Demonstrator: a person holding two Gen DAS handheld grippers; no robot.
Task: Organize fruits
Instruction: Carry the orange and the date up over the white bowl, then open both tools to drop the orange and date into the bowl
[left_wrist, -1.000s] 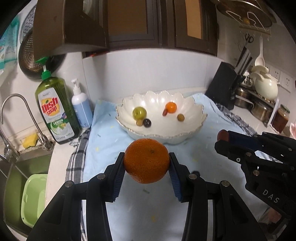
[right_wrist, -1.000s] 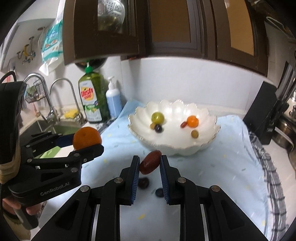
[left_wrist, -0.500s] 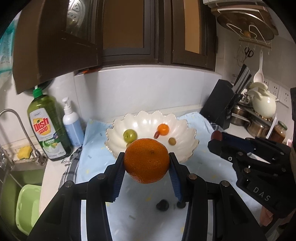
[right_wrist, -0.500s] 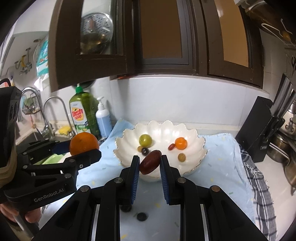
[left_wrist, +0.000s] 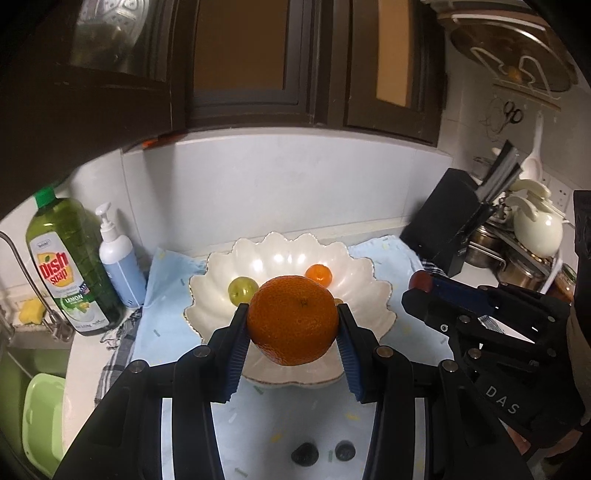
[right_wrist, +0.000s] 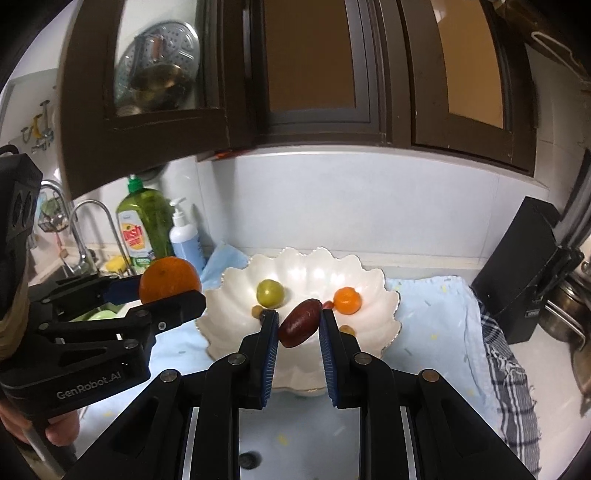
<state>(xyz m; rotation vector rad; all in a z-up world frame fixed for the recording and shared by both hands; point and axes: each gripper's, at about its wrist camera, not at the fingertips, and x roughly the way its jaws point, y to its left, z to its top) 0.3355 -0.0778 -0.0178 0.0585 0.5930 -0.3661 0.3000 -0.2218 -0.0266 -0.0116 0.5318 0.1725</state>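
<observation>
Our left gripper (left_wrist: 291, 332) clamps a large round orange (left_wrist: 293, 319) above the near rim of the white scalloped ceramic bowl (left_wrist: 373, 295). Our right gripper (right_wrist: 298, 328) pinches a dark red oval fruit (right_wrist: 300, 327) above that same rim, right of the orange.

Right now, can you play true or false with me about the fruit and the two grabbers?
1. The left gripper is squeezing a big orange. True.
2. The right gripper is holding a banana. False: it holds a dark reddish-brown oval fruit.
3. The white scalloped bowl is empty. False: a green fruit and a small orange fruit lie in it, among others.
4. The bowl sits on a light blue cloth. True.
5. The dish soap bottle is red. False: it is green.
</observation>
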